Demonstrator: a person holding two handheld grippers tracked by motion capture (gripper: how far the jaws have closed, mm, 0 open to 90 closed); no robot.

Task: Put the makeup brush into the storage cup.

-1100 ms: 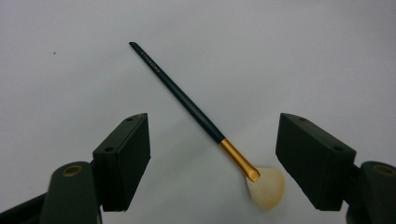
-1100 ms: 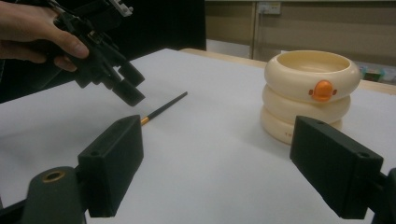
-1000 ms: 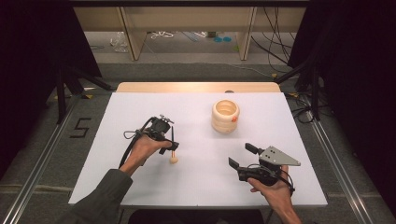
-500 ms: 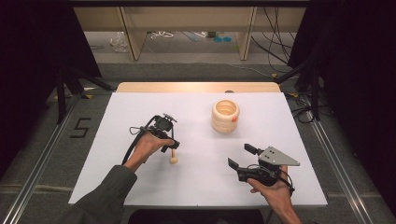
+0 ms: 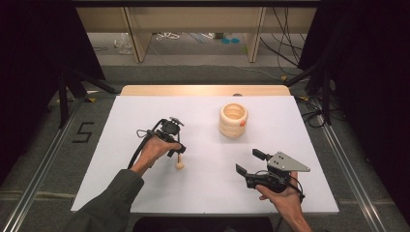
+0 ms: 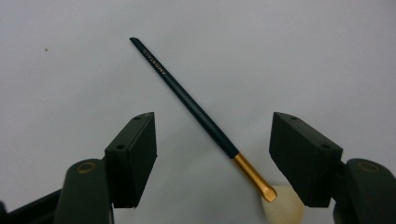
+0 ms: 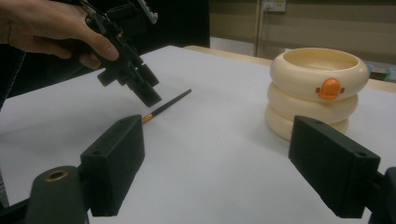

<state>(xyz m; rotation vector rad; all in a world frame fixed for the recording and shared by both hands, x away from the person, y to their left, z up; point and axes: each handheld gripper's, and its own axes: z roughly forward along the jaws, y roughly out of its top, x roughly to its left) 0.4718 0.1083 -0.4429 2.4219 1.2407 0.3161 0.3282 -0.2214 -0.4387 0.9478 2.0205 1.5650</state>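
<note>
White table (image 5: 203,193) w/ a matte top carries everything; a wooden strip runs along its far edge.

Cream holder (image 5: 233,120), shaped like stacked rings w/ an orange duck-bill mark on its side, stands upright far-centre, a bit right of the middle. Well apart from both grippers. In the right gripper view it sits right of centre (image 7: 314,91), open top visible.

Right gripper (image 5: 252,163) is at near right, held in the person's right hand (image 5: 285,200), grey three-cornered plate on top. Its fingers (image 7: 116,163) are spread wide, nothing between them; they point far-left across the table toward the holder and the brush.

Left gripper (image 5: 178,151) is left of centre, held in the left hand (image 5: 152,151), tilted down toward the table. Its fingers (image 6: 133,156) stand wide open, one on each side of the brush, not touching it as far as I can tell. Nothing gripped.

Makeup brush (image 6: 196,112) lies flat on the table right under the left gripper: dark slim handle w/ small lettering, gold ferrule, pale fluffy head. In the high view the head (image 5: 180,166) pokes out near side of the gripper. In the right gripper view the handle (image 7: 166,106) runs out to the right from under the left gripper's fingers.
</note>
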